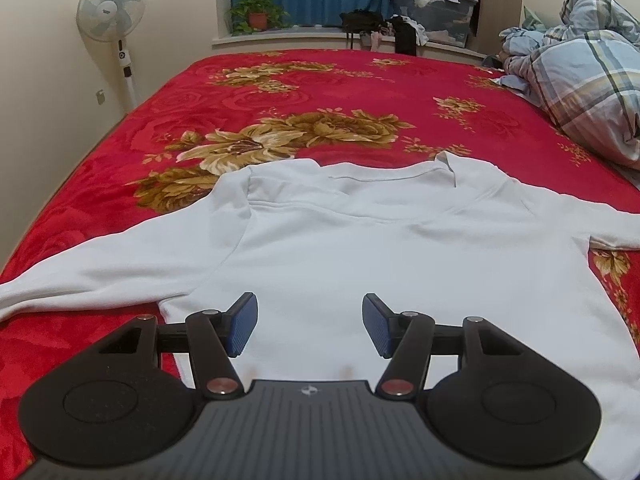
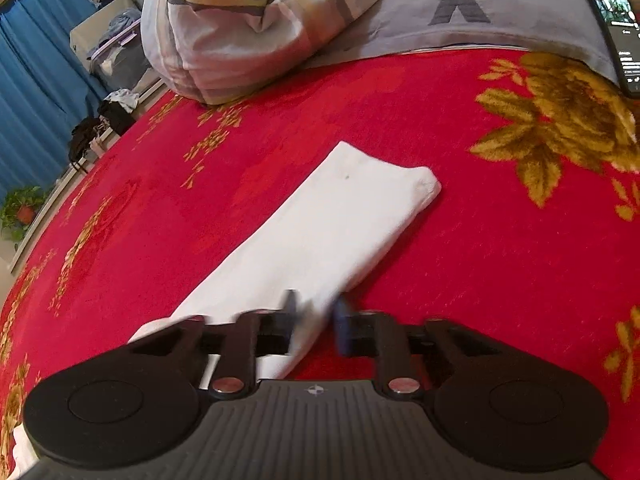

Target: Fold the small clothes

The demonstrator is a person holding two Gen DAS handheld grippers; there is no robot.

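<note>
A white long-sleeved shirt (image 1: 360, 240) lies spread flat on the red flowered blanket (image 1: 320, 80), collar at the far side, sleeves out to both sides. My left gripper (image 1: 310, 322) is open and empty, hovering over the shirt's near hem. In the right wrist view one white sleeve (image 2: 332, 224) lies stretched across the blanket (image 2: 480, 240), cuff at the far end. My right gripper (image 2: 316, 316) sits around the sleeve, its blurred fingers a narrow gap apart with the cloth between them.
A plaid duvet (image 1: 580, 64) is heaped at the right of the bed, also in the right wrist view (image 2: 240, 20). A phone (image 2: 616, 20) lies on a grey pillow (image 2: 480, 12). A standing fan (image 1: 112, 12), potted plant (image 1: 258, 16) and storage box (image 1: 432, 8) stand beyond the bed.
</note>
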